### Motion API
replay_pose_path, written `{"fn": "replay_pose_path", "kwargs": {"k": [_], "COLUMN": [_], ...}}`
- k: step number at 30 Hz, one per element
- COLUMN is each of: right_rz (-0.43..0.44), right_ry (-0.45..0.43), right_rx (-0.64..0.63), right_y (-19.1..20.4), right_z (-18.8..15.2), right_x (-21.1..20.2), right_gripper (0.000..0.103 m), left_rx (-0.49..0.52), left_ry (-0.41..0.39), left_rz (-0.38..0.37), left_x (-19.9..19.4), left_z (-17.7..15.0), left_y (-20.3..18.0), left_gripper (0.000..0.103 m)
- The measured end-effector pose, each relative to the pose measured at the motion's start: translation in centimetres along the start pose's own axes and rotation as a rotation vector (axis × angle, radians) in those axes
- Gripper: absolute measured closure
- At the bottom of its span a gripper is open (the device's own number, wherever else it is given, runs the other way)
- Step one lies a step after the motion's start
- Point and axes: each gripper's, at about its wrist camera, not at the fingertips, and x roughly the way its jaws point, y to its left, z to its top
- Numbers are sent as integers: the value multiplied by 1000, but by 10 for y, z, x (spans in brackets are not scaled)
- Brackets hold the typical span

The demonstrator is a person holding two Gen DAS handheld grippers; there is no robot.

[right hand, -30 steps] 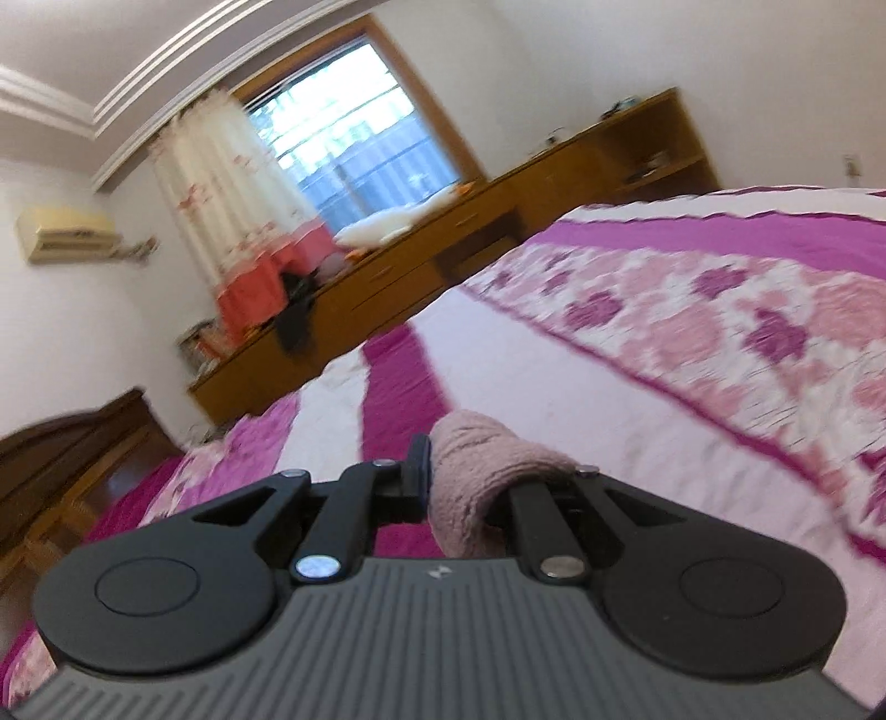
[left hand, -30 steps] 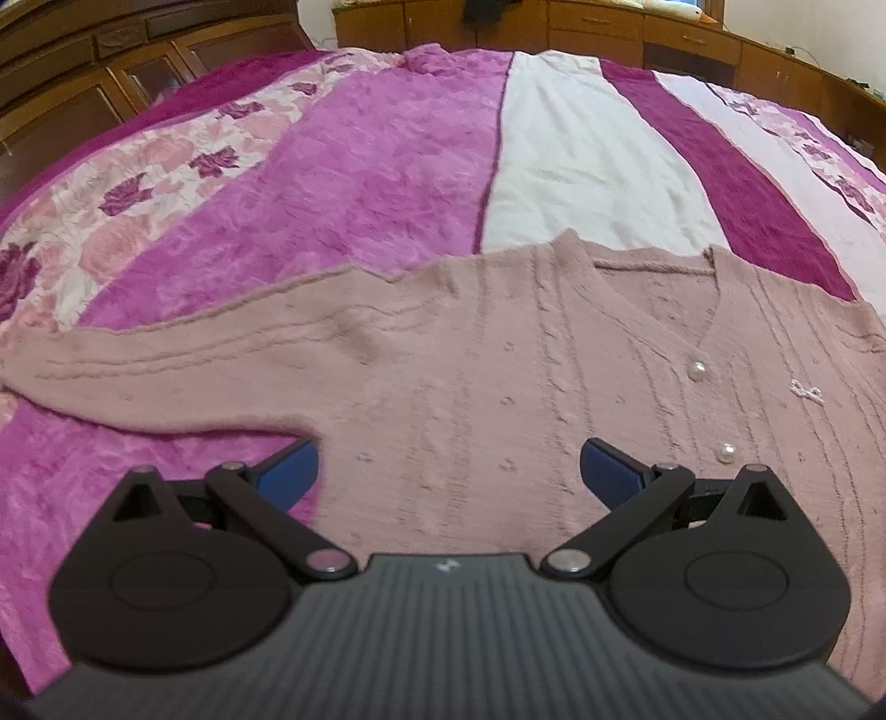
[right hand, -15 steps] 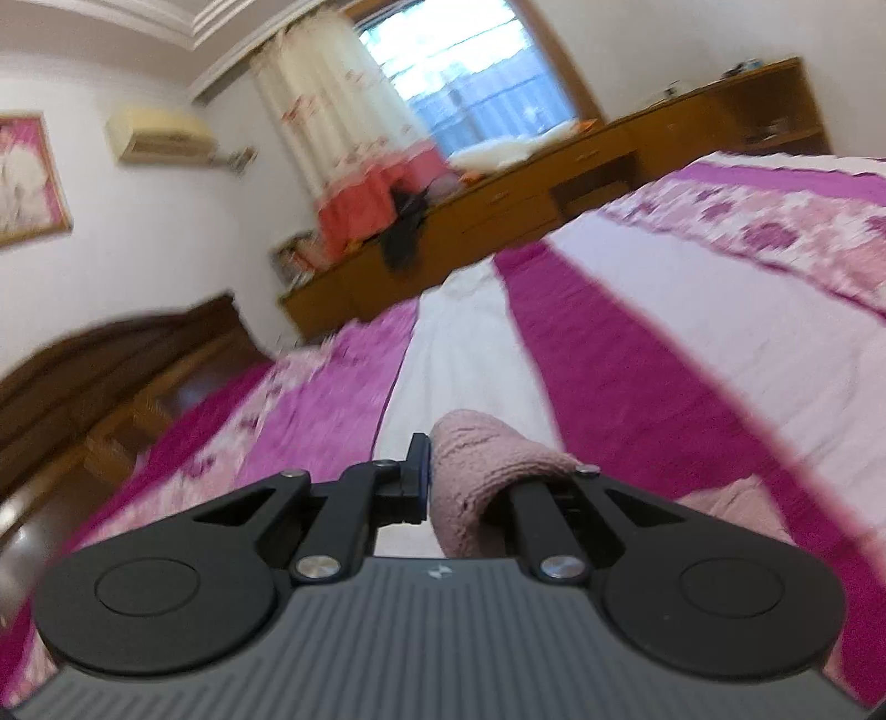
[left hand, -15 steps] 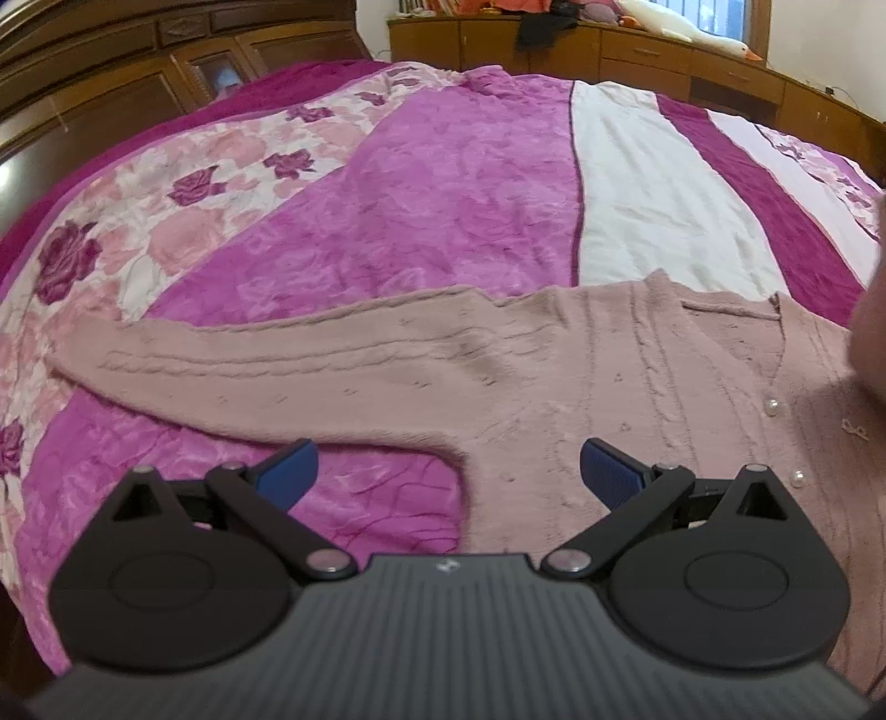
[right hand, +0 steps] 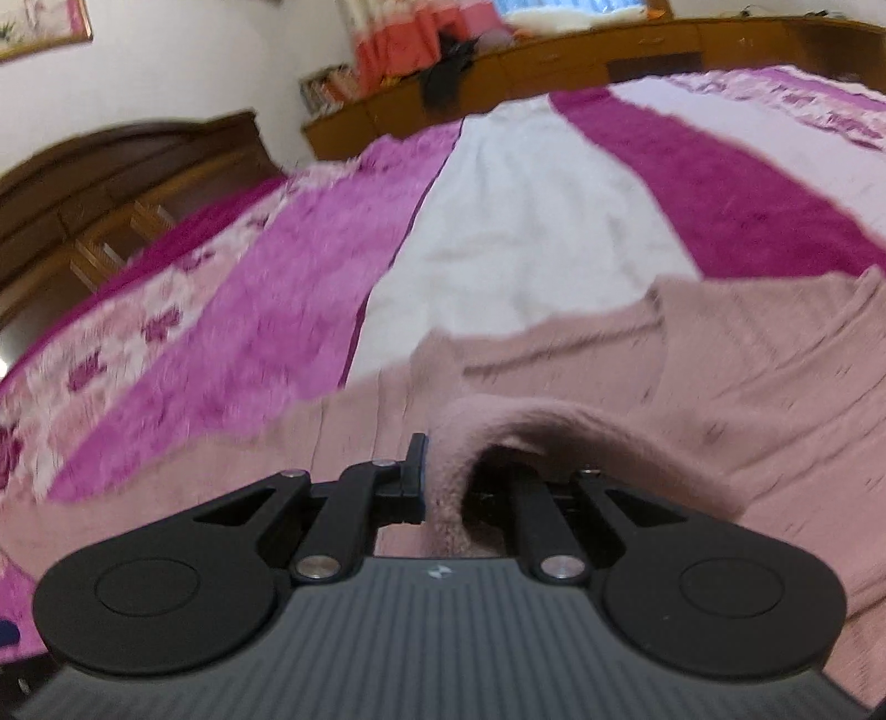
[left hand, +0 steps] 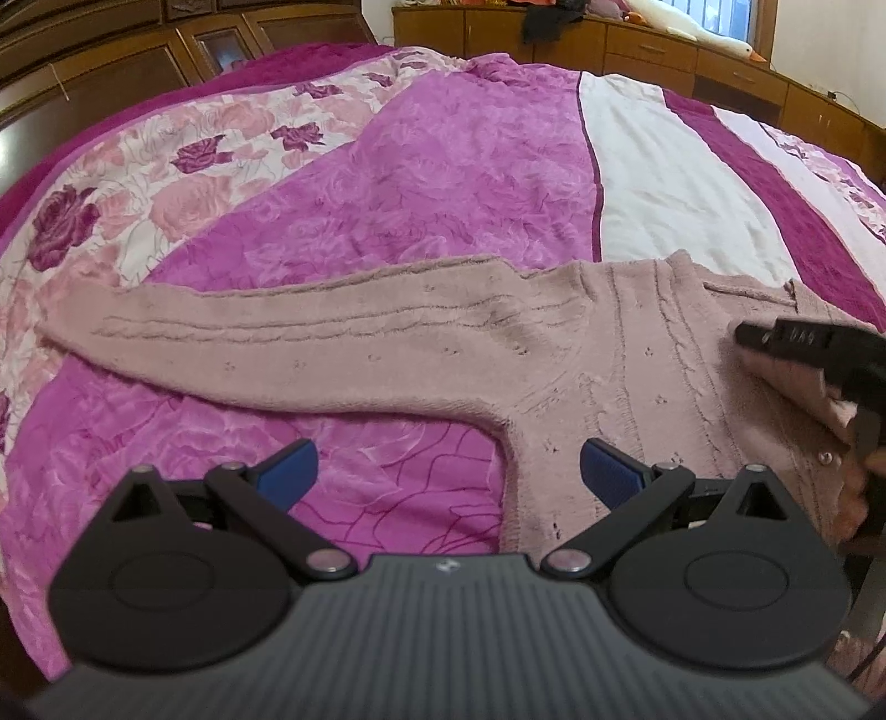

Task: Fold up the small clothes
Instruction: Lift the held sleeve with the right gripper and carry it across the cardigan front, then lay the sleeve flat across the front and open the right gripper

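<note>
Hovering low over the bed, the left gripper has its jaws spread wide w/ nothing between the blue pads. They hang just above the armpit of the pink cardigan, where sleeve meets body. That cardigan is our landmark: it lies flat, front up, on the bedspread near the close edge of the bed. Its one sleeve stretches straight out to the left from the body, cuff resting on the floral strip of the cover.

On the cardigan's right half comes the right gripper, jaws clamped on a fold of pink knit. From the right wrist view, same story: right gripper pinched tight on a bunched sleeve end that arches up over the jaws, carried above the cardigan's chest. View is blurred, so detail is soft.

Beyond the cardigan's collar run the white and magenta stripes of the bedspread. Farther back from the cardigan, a long wooden cabinet lines the wall, w/ a dark wood headboard off to the left.
</note>
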Motion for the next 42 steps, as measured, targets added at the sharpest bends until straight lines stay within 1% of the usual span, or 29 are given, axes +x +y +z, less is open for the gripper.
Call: {"fn": "replay_pose_path", "kwargs": {"k": [2, 3, 4, 5, 6, 7, 8, 9, 10, 15, 19, 21, 25, 32, 37, 42], "right_rz": [5, 6, 11, 19, 40, 69, 101, 119, 127, 170, 198, 197, 166, 72, -17, -73], "right_ry": [28, 40, 47, 52, 54, 54, 53, 55, 60, 89, 101, 100, 81, -18, -78, -112], "right_rx": [9, 16, 21, 28, 43, 56, 69, 78, 87, 98, 100, 87, 47, -10, -17, -6], "right_y": [-5, -3, -5, -5, -5, -5, -3, -4, -3, 1, -9, -16, -33, -66, -89, -114], "right_z": [-8, -12, -13, -15, -17, -17, -17, -18, -18, -23, -28, -31, -35, -37, -32, -28], "right_x": [5, 7, 5, 5, 3, 1, -2, -7, -11, -41, -71, -87, -115, -154, -164, -167], "right_gripper": [94, 91, 84, 80, 66, 46, 37, 22, 16, 15, 15, 15, 15, 15, 15, 15], "left_rx": [-6, -8, -9, -8, -6, -3, -1, 3, 7, 14, 26, 31, 44, 83, 95, 122], "left_ry": [3, 3, 3, 3, 1, 0, -2, -5, -8, -18, -25, -28, -33, -36, -34, -32], "left_rz": [-5, -7, -10, -12, -14, -16, -17, -19, -20, -29, -37, -43, -56, -73, -83, -99], "left_x": [2, 3, 3, 3, 4, 3, 3, 3, 2, -2, -5, -6, -8, -11, -11, -8], "left_z": [0, 0, 0, 0, 1, 1, 2, 2, 3, 6, 7, 8, 9, 9, 8, 6], "left_y": [1, 1, 1, 0, -1, -2, -2, -4, -5, -10, -15, -18, -28, -50, -66, -88], "left_gripper": [0, 0, 0, 0, 0, 0, 0, 0, 0, 0, 0, 0, 0, 0, 0, 0]}}
